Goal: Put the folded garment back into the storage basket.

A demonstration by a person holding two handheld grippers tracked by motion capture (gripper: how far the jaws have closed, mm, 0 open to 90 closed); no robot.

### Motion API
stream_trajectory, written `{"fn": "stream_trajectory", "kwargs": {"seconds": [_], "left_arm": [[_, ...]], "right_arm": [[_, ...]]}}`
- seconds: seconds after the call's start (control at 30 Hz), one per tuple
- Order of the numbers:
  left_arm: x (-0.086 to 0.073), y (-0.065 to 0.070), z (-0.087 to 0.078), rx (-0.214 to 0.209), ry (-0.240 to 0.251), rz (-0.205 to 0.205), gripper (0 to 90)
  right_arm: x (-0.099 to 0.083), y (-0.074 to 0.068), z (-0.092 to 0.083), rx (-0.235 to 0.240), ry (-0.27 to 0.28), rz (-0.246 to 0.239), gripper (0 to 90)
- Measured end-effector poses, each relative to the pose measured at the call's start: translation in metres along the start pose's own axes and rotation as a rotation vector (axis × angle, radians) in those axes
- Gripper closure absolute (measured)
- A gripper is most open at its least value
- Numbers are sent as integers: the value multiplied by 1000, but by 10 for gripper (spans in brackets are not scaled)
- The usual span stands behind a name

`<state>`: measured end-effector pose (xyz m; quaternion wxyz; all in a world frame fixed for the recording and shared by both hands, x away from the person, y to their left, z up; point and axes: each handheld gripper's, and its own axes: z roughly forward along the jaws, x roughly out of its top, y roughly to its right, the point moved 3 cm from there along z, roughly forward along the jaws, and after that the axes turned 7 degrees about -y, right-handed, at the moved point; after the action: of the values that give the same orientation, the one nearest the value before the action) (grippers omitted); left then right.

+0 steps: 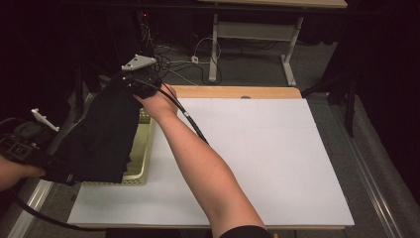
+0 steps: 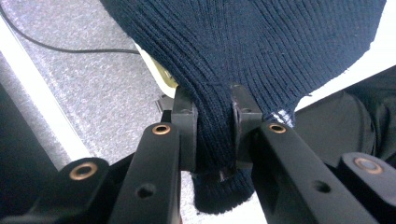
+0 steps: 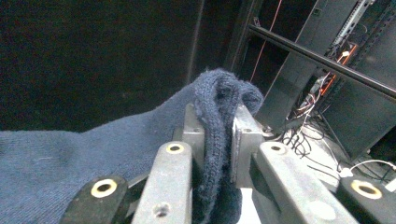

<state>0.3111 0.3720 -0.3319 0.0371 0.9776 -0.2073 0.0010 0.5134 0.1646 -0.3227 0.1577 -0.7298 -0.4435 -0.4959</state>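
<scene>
Left gripper (image 2: 214, 135) at the table's left edge: jaws pinched tight on a bunched fold of the dark knit garment (image 1: 106, 131), pads pressing the ribbed fabric. Garment hangs stretched between both grippers, over the cream basket (image 1: 143, 163) at the left of the white table (image 1: 257, 158). Right gripper (image 3: 218, 135), up at the far left corner: jaws clamped on a folded edge of the knit. Risks, as I judge them: the right grip sits near the fabric's edge, so a pull could slip it free and drop that corner. The low hem may snag the basket rim and drag it. Cable (image 1: 190, 121) across the forearm could catch.
</scene>
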Motion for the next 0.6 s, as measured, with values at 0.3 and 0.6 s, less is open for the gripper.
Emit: {"fn": "stream_trajectory", "kwargs": {"seconds": [0.3, 0.6], "left_arm": [[10, 6, 43, -17, -25, 8, 735], [16, 6, 51, -30, -17, 4, 723]], "right_arm": [[-61, 15, 50, 51, -198, 113, 811], [-87, 29, 58, 37, -240, 114, 820]]}}
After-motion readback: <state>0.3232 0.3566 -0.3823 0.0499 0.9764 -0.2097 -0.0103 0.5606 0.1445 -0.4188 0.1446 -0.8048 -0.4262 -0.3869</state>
